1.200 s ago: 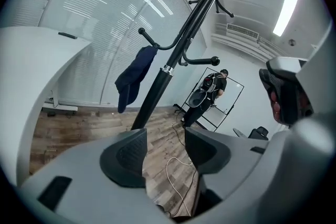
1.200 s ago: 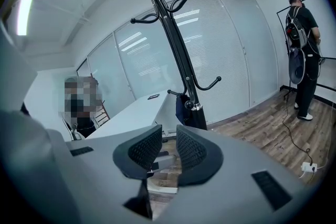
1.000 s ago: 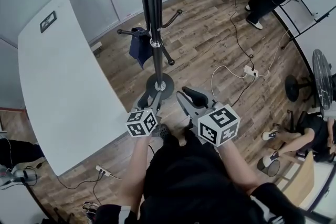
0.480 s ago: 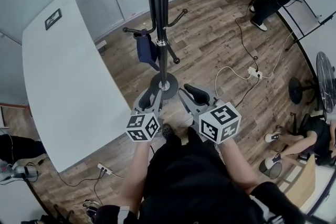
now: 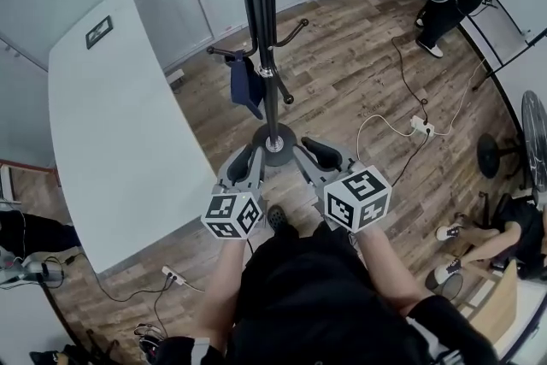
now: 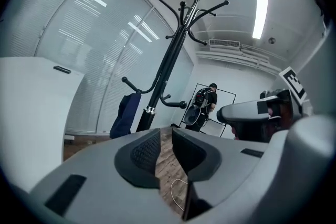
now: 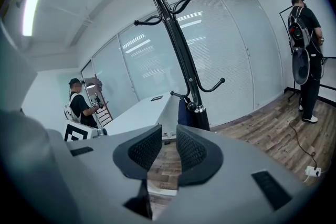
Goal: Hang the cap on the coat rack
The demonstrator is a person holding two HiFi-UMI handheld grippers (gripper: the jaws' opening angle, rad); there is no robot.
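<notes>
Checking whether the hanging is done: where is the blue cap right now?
In the head view, the blue cap hangs on a low hook of the coat rack, left of its pole, near the white table.

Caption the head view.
Dark blue cap hanging low on the black coat rack, beside a white table.

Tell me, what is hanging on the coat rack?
A dark blue cap hangs low on the coat rack. Other hooks look bare. The cap's inside is hidden.
</notes>
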